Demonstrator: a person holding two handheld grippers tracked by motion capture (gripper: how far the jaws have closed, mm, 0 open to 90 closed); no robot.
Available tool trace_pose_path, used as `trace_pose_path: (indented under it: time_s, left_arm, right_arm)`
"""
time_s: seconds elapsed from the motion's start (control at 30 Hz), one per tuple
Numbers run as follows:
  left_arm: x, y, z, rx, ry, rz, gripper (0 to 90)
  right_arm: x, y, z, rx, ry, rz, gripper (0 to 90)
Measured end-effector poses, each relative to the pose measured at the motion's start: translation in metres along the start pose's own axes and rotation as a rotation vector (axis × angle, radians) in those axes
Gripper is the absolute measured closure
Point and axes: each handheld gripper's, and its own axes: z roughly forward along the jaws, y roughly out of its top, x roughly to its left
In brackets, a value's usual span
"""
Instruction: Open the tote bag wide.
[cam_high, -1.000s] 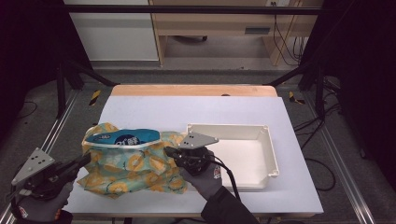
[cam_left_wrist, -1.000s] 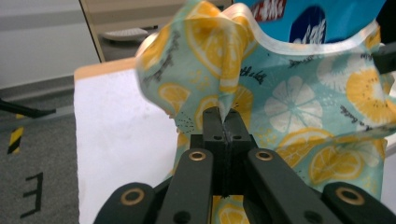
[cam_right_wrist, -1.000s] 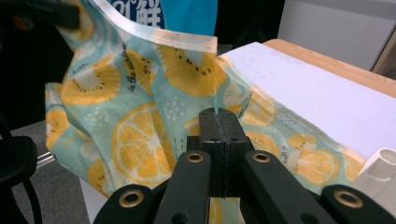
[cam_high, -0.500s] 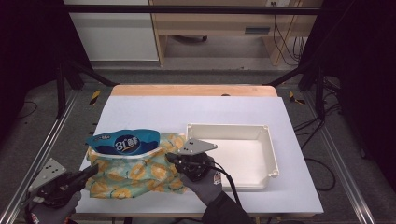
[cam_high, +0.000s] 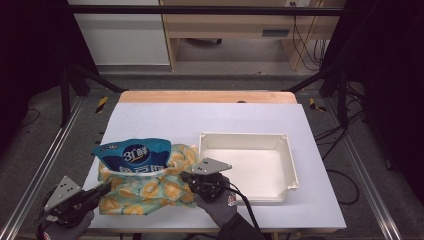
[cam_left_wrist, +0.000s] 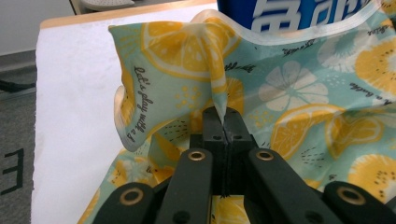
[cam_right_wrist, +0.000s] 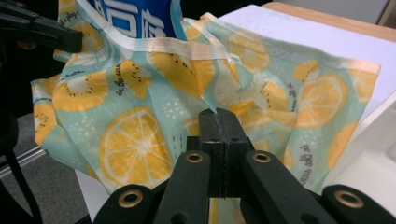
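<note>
A teal cloth bag printed with lemon slices (cam_high: 145, 187) lies at the table's near left, and a blue snack packet (cam_high: 134, 156) sticks up out of its mouth. My left gripper (cam_high: 102, 188) is shut on the bag's left rim (cam_left_wrist: 219, 100), a fold of fabric pinched between the jaws. At the bag's right side my right gripper (cam_high: 187, 177) is shut on the opposite rim (cam_right_wrist: 212, 100). The packet's blue face (cam_left_wrist: 299, 14) rises above the rim, and the blue packet (cam_right_wrist: 133, 16) also stands behind the cloth in the right gripper view.
An empty white rectangular tray (cam_high: 290, 165) sits just right of the bag on the white table top (cam_high: 210, 117). The table's near edge runs right under both hands. A metal rail (cam_high: 40, 175) flanks the left side.
The left gripper dropped lower and pulled out to the left. The bag's mouth has sunk and the blue packet now stands further out of it. The right gripper barely moved.
</note>
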Motion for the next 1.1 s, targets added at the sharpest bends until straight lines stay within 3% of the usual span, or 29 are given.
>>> trace_pose_path:
  time_s: [0.27, 1.1]
  left_arm:
    - [-0.001, -0.007, 0.005, 0.006, 0.016, 0.016, 89.5]
    - [0.0, -0.019, 0.014, 0.052, 0.026, 0.017, 88.7]
  right_arm:
    - [0.005, -0.012, 0.008, 0.017, -0.01, 0.01, 89.6]
    - [0.01, -0.044, 0.026, 0.06, -0.008, 0.039, 85.3]
